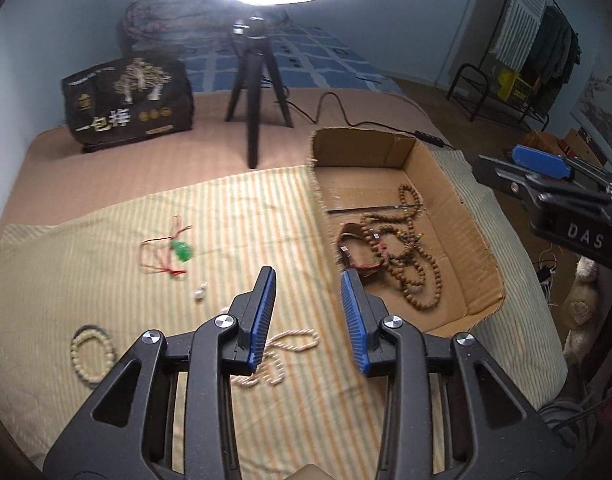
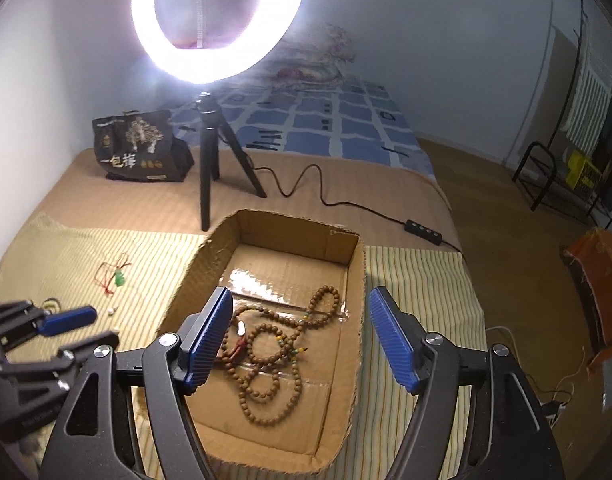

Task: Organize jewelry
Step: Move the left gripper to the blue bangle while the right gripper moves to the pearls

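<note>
The jewelry is lying in two groups on the bed, and the sorting looks roughly half done. The cardboard box (image 2: 356, 276), sitting on the striped cloth (image 1: 106, 260) toward the right, is already holding the brown wooden bead strings (image 2: 274, 360), tangled together with a dark red bracelet (image 1: 360, 248) at the near left of the box floor. A thin dark stick-like piece (image 1: 362, 210) is lying farther back in the box; what it is cannot be made out.

Four pieces are waiting outside on the cloth, left of the box: a green pendant on red cord (image 1: 180, 250) toward the far left, a small white bead piece (image 1: 200, 294) just nearer than it, a cream bead bracelet (image 1: 92, 354) at the near left, and a cream bead necklace (image 1: 274, 356) lying partly under the left gripper.

The left gripper (image 1: 308, 312) is hovering over the cloth above that necklace, its fingers parted a little and carrying nothing. The right gripper (image 2: 302, 340) is hanging above the box with its fingers spread wide and nothing between them, the wooden beads resting on the box floor below.

By this layout, the four loose pieces are what remains, and the cream necklace seems the closest candidate for the left gripper.
</note>
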